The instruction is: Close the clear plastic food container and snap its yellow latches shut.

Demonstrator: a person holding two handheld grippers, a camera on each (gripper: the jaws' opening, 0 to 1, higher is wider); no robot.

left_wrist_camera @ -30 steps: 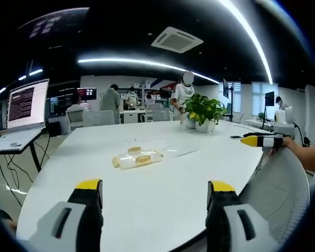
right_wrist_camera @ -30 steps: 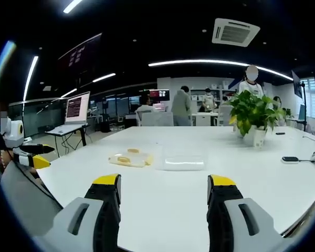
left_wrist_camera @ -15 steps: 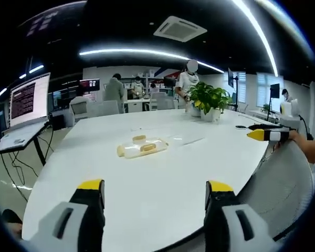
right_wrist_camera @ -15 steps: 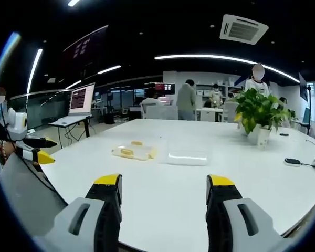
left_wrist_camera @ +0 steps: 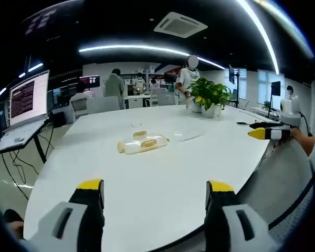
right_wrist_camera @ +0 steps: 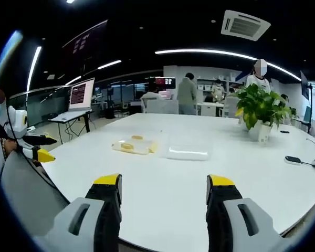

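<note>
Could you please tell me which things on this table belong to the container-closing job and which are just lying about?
Belong to the job:
- clear container with yellow latches
- clear lid lying beside it
- left gripper, open
- right gripper, open

Just lying about:
- potted plant
- laptop on a side stand
- dark phone-like item

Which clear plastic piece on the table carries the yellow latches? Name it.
The container base, lying left of the plain clear lid in the right gripper view; yellow shows on it, none on the lid.
</note>
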